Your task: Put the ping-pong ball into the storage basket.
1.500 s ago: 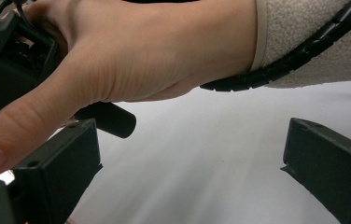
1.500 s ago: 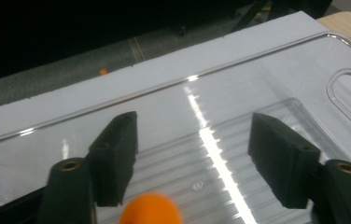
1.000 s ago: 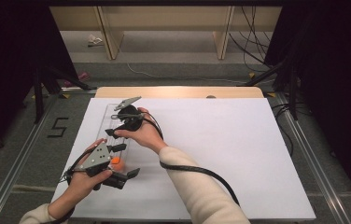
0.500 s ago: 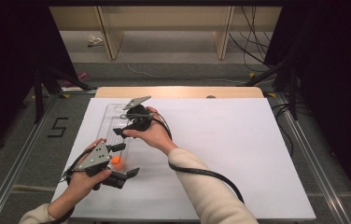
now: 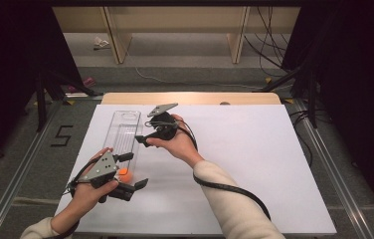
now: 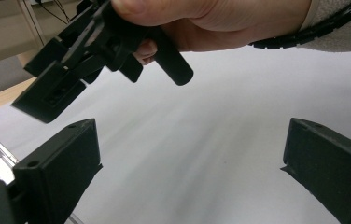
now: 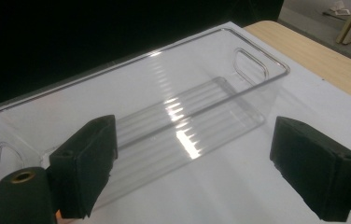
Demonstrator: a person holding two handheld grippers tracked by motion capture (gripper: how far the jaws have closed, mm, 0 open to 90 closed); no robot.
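Both tools wide, holding nothing: left tool [image 5: 134, 171] straddles small orange ball [image 5: 124, 175], right tool [image 5: 142, 138] beside long clear plastic bin [image 5: 125, 130] on white counter [image 5: 254, 159]

High view: fixed overhead, faces fwd/down over whole tabletop [image 5: 274, 164]. Left gripper view: low, close, looks across white surface at right hand-held gripper [image 6: 47, 100]. Right gripper view: close, angled down onto clear bin [image 7: 164, 116], shared w/ high view.

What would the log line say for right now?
left gripper: open, beside orange ball | right gripper: open, by clear bin | bin: empty
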